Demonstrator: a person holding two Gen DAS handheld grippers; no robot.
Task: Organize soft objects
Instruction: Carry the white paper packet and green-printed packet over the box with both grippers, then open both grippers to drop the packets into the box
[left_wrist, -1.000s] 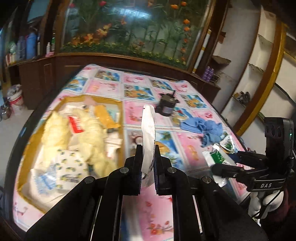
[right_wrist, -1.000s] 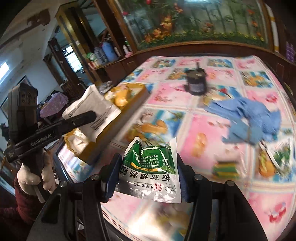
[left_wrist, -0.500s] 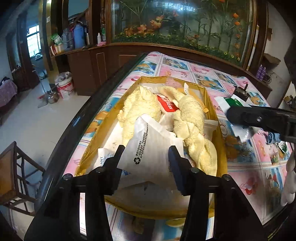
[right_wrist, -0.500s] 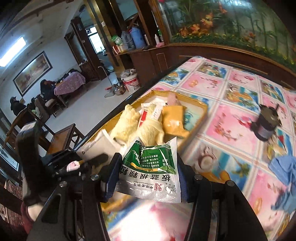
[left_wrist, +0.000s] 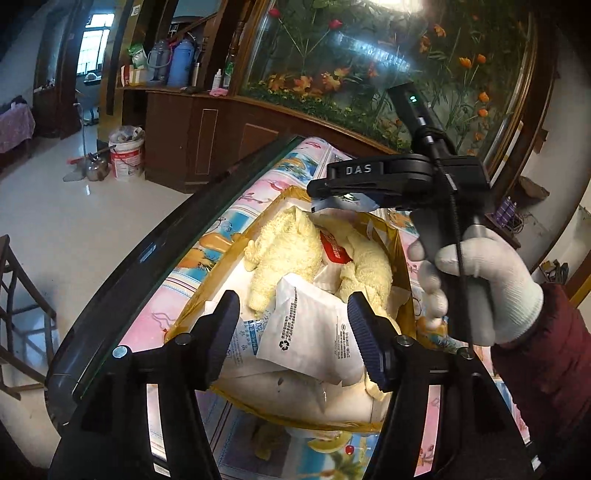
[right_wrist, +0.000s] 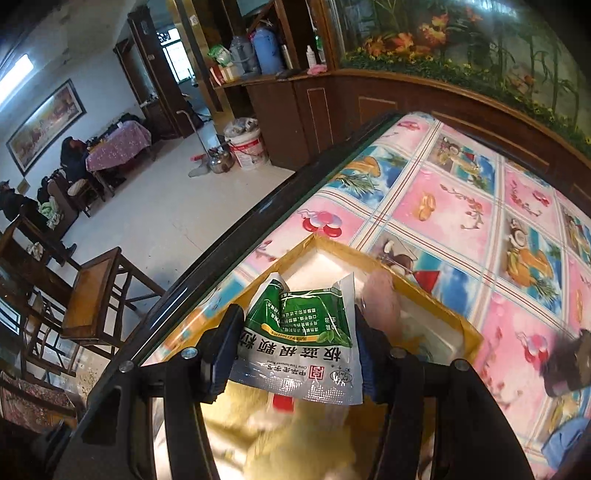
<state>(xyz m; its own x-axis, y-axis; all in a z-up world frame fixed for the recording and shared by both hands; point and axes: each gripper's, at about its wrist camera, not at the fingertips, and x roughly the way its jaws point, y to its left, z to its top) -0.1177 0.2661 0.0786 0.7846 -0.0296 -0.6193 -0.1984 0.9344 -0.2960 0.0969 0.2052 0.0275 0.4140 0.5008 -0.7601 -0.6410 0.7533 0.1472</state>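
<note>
A yellow-rimmed tray (left_wrist: 236, 245) on the table holds yellow fluffy towels (left_wrist: 280, 251) and several packets. My left gripper (left_wrist: 293, 332) is open over the tray's near end, and a white packet (left_wrist: 310, 332) lies loose between its fingers on the pile. My right gripper (right_wrist: 295, 343) is shut on a green-and-white sachet (right_wrist: 299, 339) and holds it above the tray's far corner (right_wrist: 317, 243). In the left wrist view the right gripper (left_wrist: 314, 192) hangs over the tray's far end, held by a white-gloved hand (left_wrist: 480, 280).
The table has a pink and blue picture cloth (right_wrist: 461, 206) and a dark rim (left_wrist: 147, 254). A small dark object (right_wrist: 569, 365) and a blue cloth (right_wrist: 569, 443) lie at the right. A wooden chair (right_wrist: 96, 291) stands beside the table.
My left gripper has opened wider and the white packet now lies on the pile in the tray. My right gripper has carried the green sachet over the tray's far end.
</note>
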